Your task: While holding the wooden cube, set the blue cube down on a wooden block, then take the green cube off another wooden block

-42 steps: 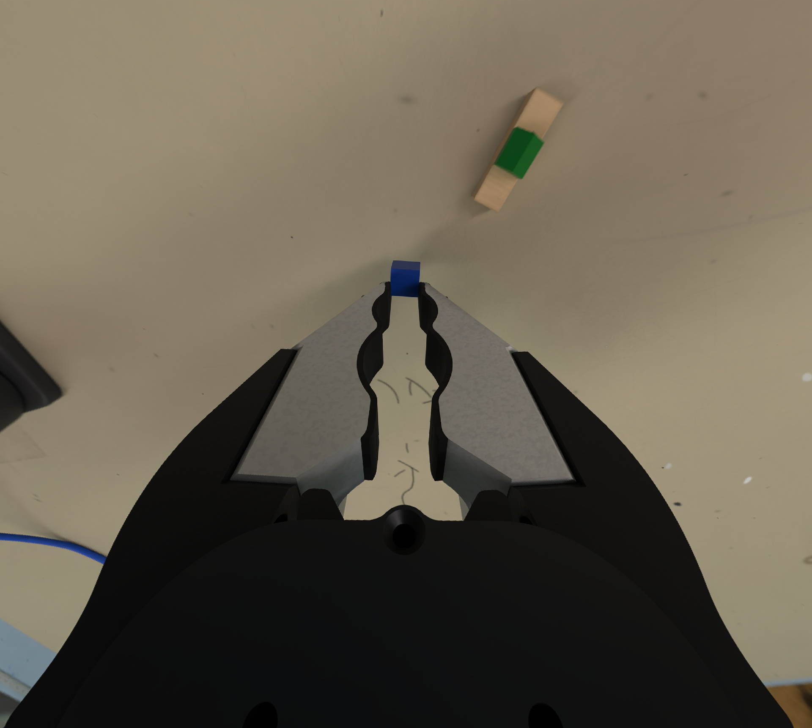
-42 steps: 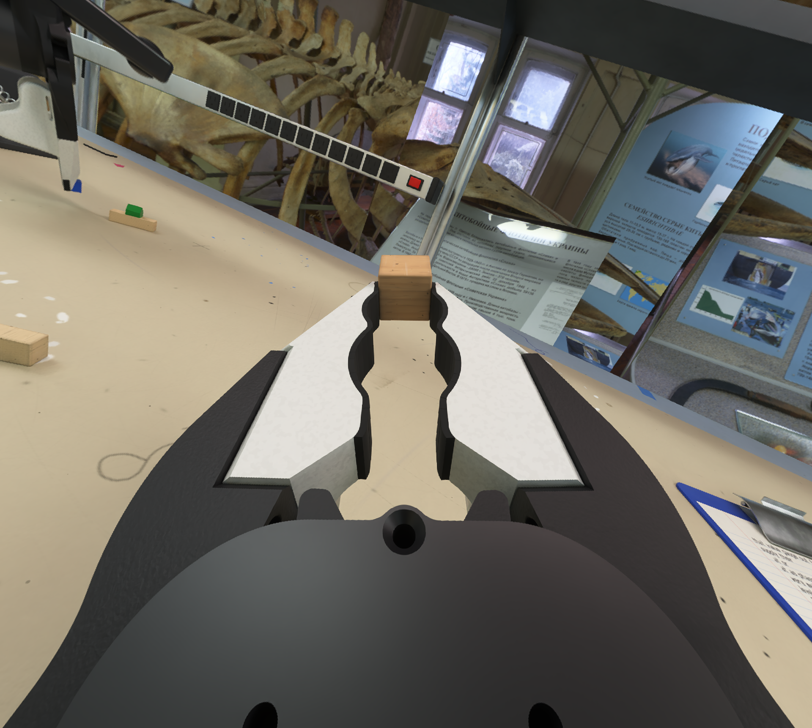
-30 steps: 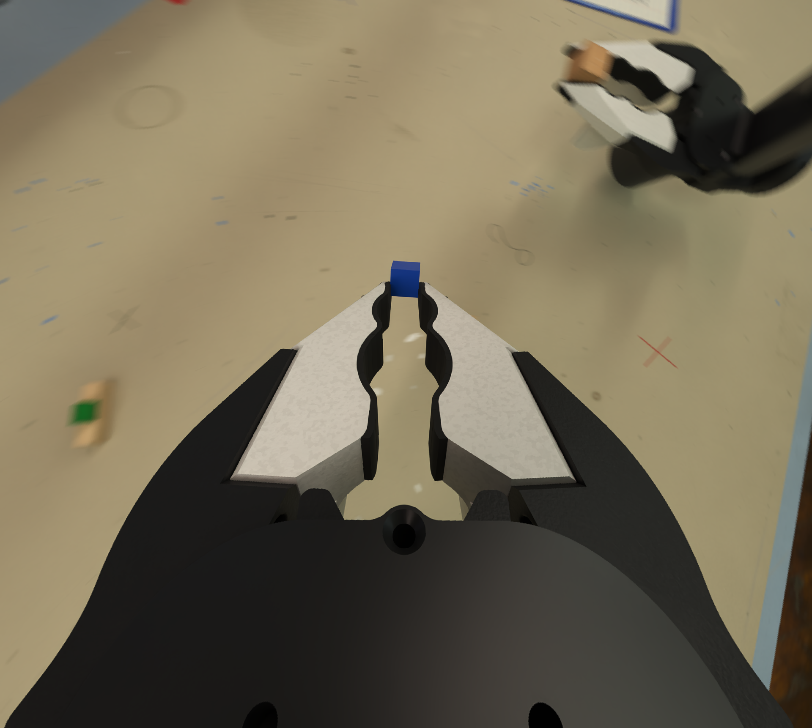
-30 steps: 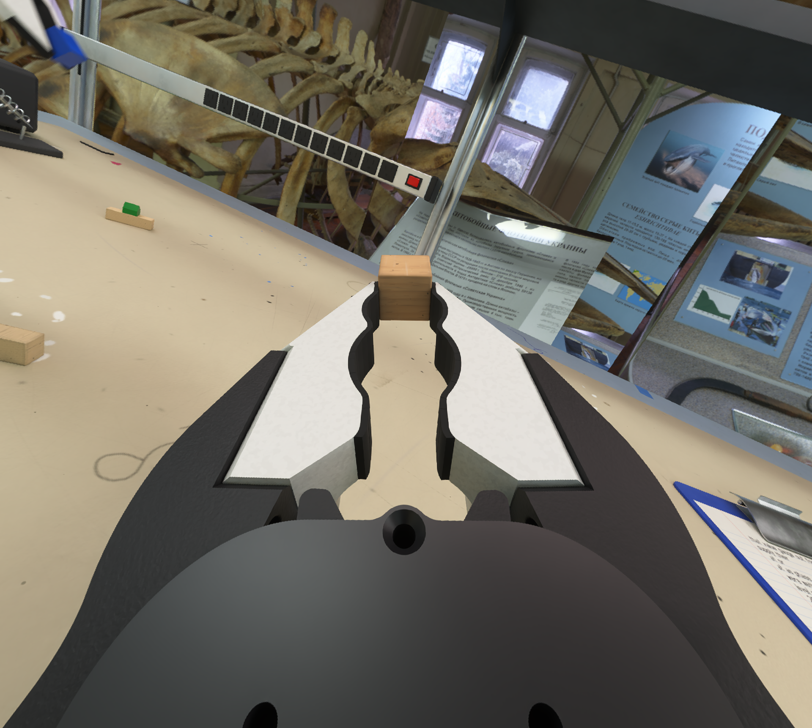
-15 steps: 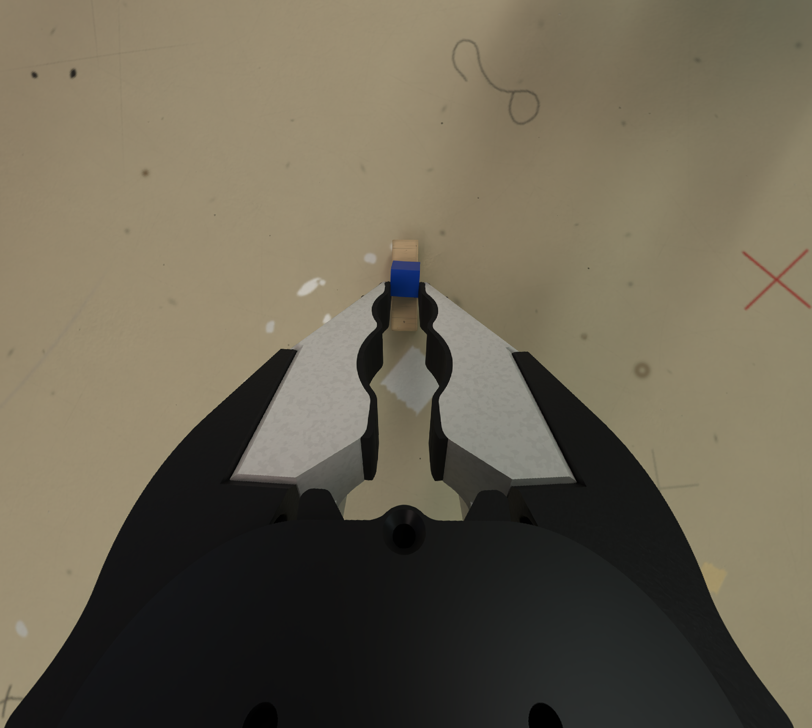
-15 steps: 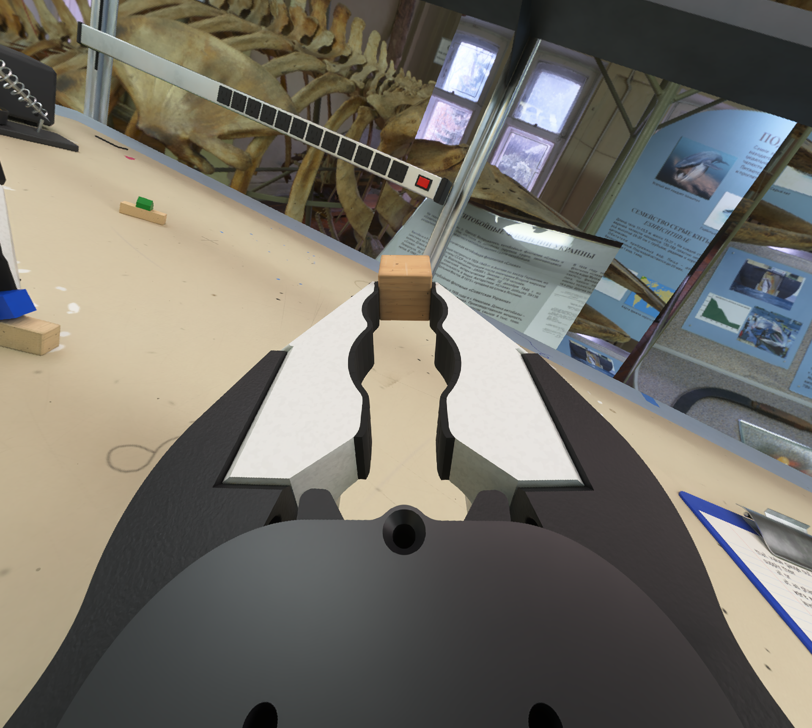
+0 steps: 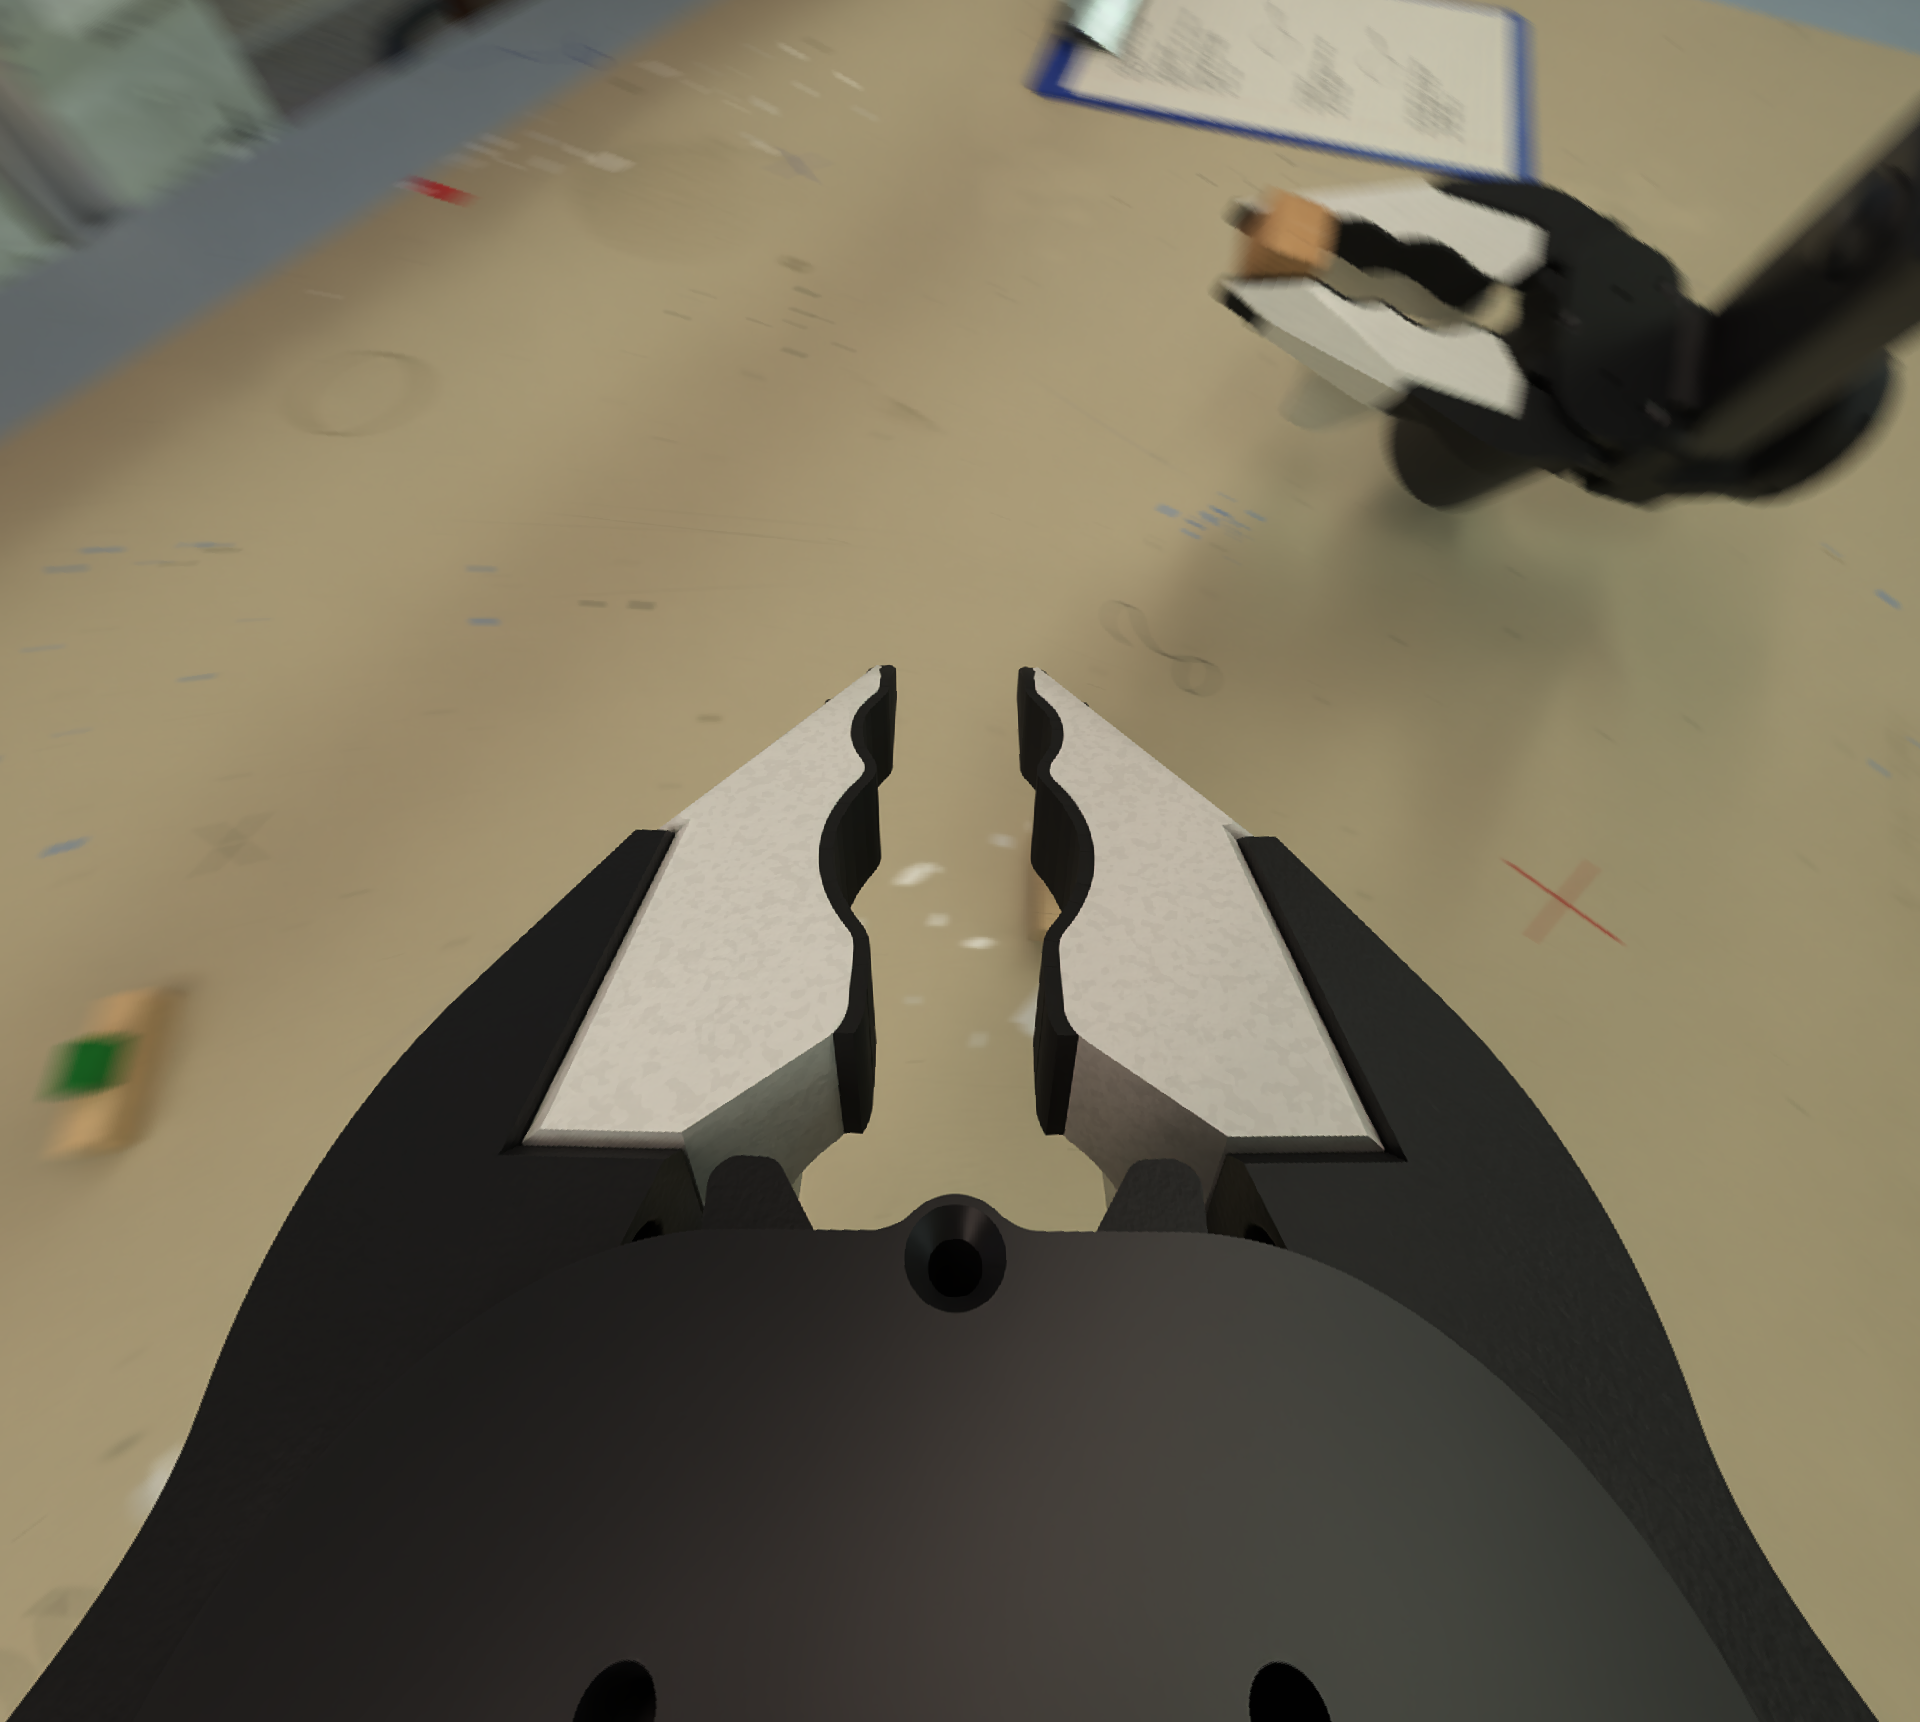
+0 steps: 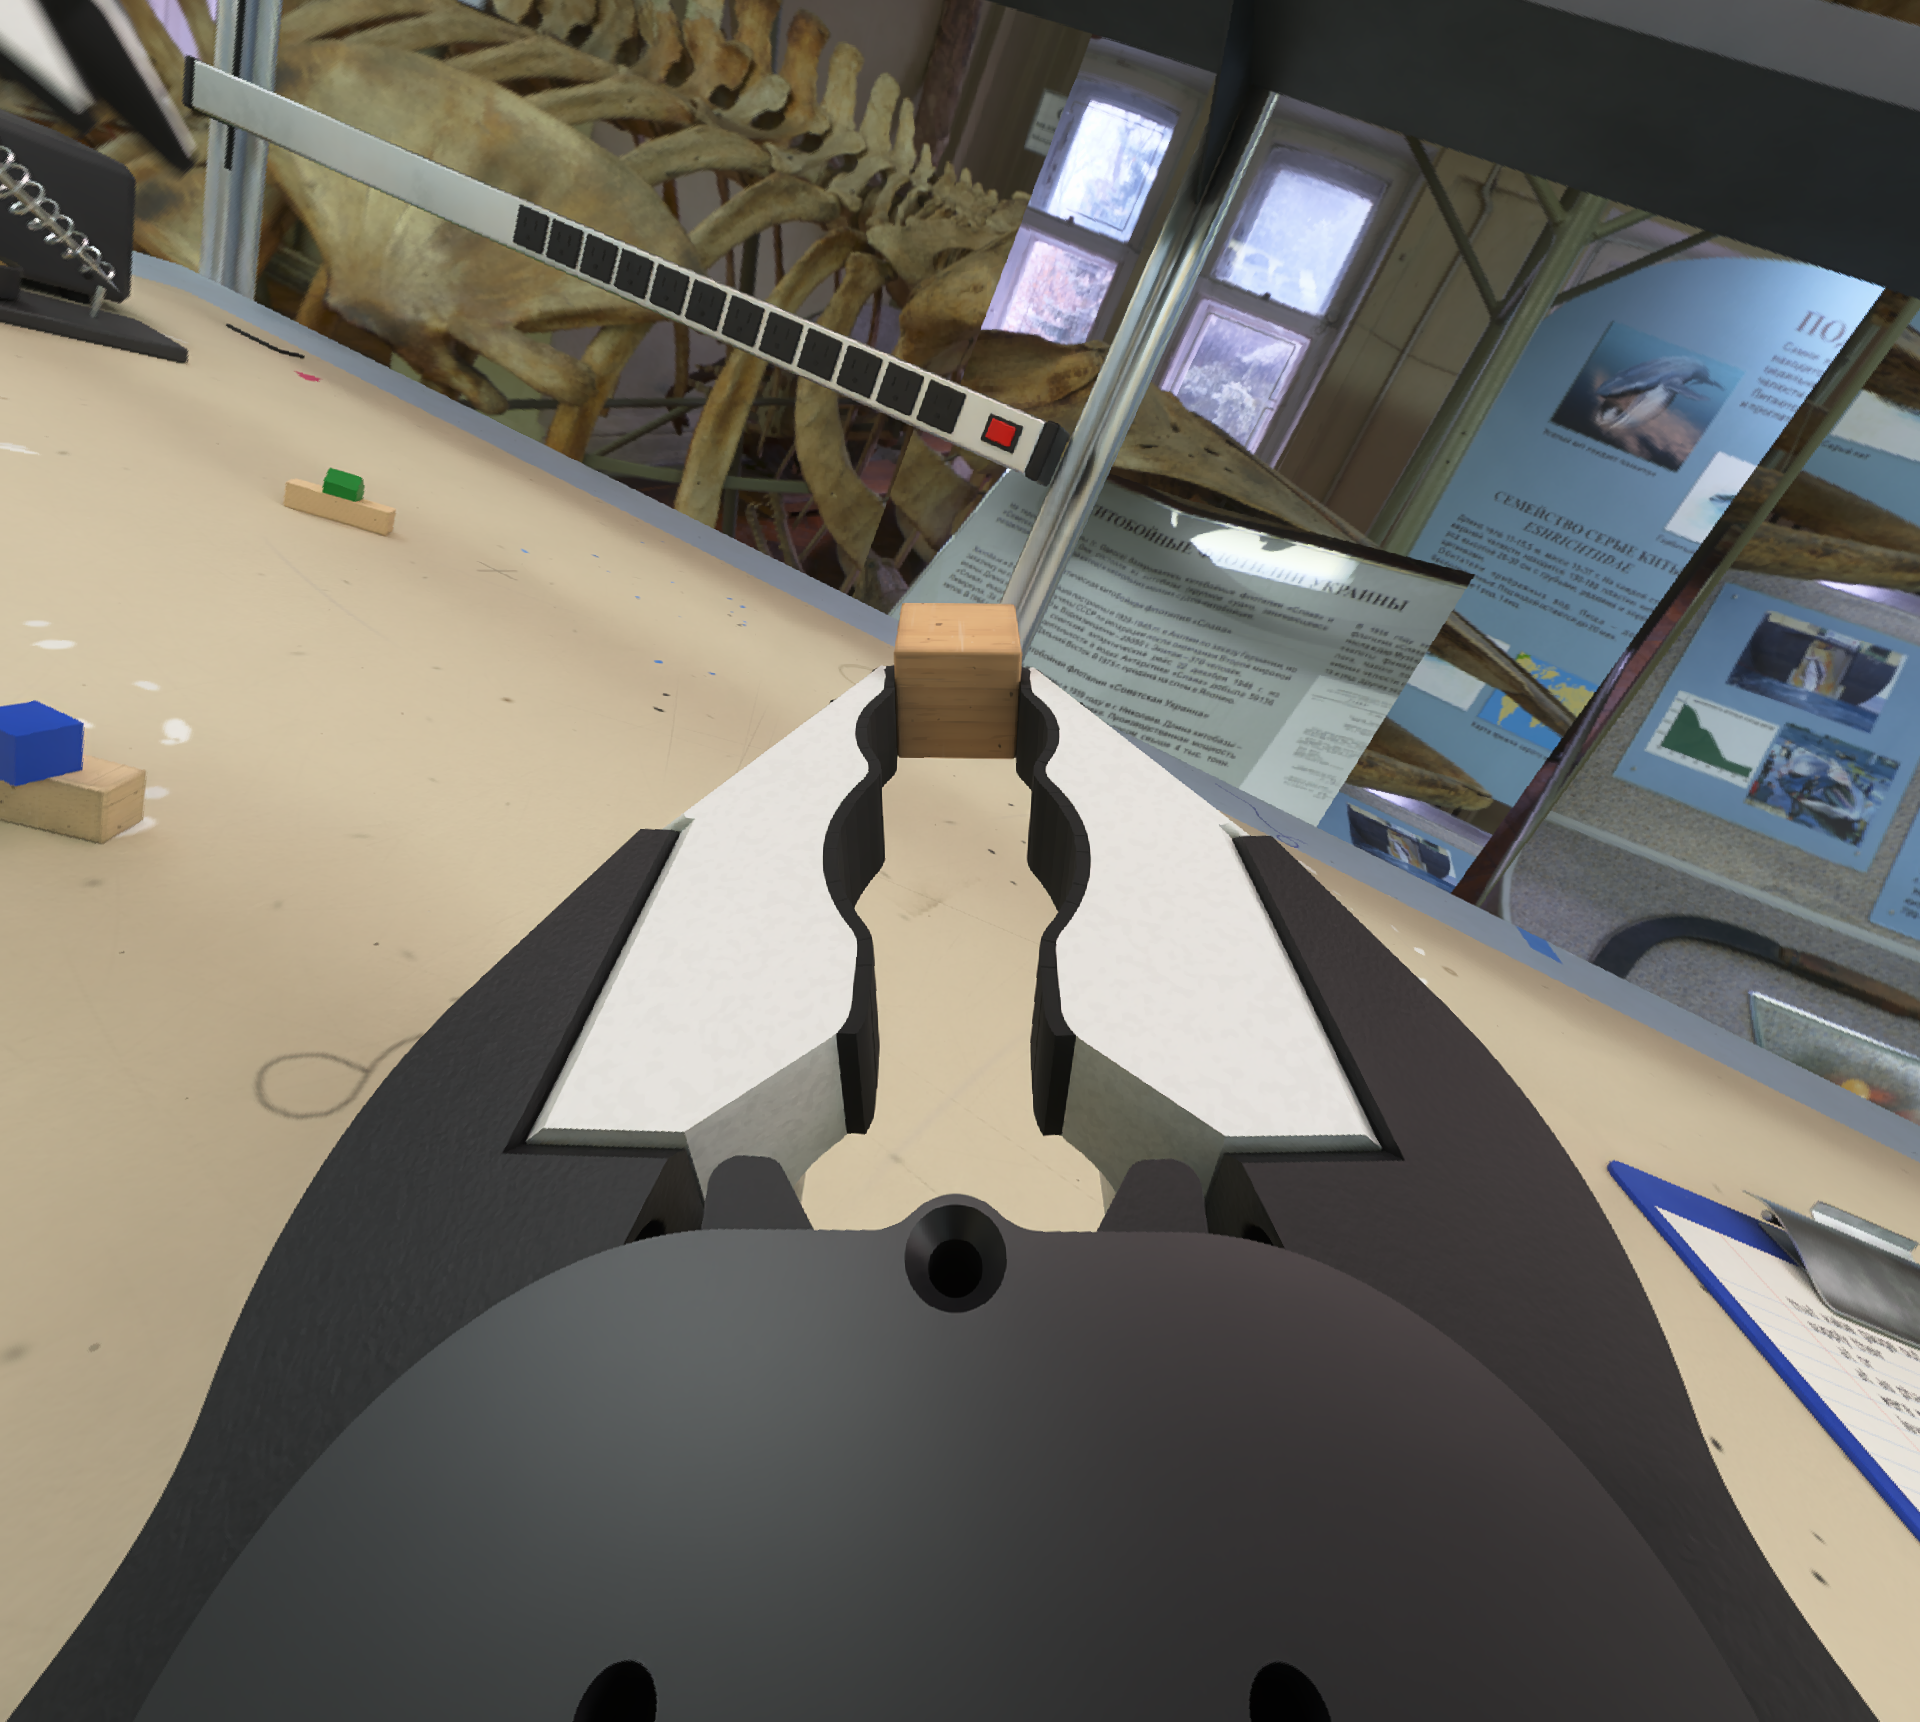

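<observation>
My left gripper [image 7: 958, 680] is open and empty, up above the table; this view is blurred. A sliver of a wooden block [image 7: 1039, 914] shows between its fingers. The green cube [image 7: 88, 1064] sits on another wooden block [image 7: 114, 1101] at the left. In the right wrist view the blue cube [image 8: 40, 740] rests on a wooden block [image 8: 78, 799] at the left edge, and the green cube [image 8: 343, 483] sits on its block [image 8: 343, 514] farther back. My right gripper [image 8: 956, 685] is shut on the wooden cube [image 8: 956, 664], held above the table; it also shows in the left wrist view [image 7: 1273, 270].
A blue clipboard [image 7: 1299, 62] lies near the right gripper, also at the lower right [image 8: 1818, 1340]. A power strip [image 8: 623, 270] hangs beyond the table's far edge. A black device [image 8: 62, 249] stands at the far left. A red cross mark [image 7: 1564, 898] is on the table.
My left gripper has opened and let go of the blue cube, which now rests on the wooden block. It has lifted and tilted away. The right gripper has barely moved.
</observation>
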`<state>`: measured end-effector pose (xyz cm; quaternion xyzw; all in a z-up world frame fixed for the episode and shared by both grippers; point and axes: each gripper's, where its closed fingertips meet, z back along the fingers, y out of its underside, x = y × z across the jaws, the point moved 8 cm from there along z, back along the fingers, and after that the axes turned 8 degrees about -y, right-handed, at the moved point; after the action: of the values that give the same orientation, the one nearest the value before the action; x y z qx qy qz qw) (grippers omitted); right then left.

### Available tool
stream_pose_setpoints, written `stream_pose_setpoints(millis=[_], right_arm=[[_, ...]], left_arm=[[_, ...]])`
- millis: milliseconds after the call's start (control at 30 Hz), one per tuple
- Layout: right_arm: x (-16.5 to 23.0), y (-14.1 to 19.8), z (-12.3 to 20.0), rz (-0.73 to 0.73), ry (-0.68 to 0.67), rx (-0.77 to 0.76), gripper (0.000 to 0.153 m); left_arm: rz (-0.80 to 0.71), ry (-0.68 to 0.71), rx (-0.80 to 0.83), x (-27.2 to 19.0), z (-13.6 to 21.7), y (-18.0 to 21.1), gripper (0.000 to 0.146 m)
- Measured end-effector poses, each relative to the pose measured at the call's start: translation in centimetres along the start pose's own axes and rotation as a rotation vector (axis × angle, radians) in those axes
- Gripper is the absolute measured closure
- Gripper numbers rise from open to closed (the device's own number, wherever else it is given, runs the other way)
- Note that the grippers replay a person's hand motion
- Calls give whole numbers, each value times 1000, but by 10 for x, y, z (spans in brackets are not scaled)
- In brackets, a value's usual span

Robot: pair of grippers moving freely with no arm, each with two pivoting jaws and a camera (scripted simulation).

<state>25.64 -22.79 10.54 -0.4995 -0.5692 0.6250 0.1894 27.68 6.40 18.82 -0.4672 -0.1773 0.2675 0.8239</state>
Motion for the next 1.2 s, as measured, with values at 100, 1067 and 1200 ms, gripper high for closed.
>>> stream_pose_setpoints(millis=[100, 1067, 1200], right_arm=[[0, 0, 0, 3, -2, 1, 131], [2, 0, -1, 16, -23, -1, 131], [3, 0, -1, 18, -26, -1, 131]], left_arm=[[57, -201, 25, 51, 16, -2, 124], [-36, -205, 796, 230, -57, 74, 117], [-43, -213, 812, 233, -61, 79, 119]])
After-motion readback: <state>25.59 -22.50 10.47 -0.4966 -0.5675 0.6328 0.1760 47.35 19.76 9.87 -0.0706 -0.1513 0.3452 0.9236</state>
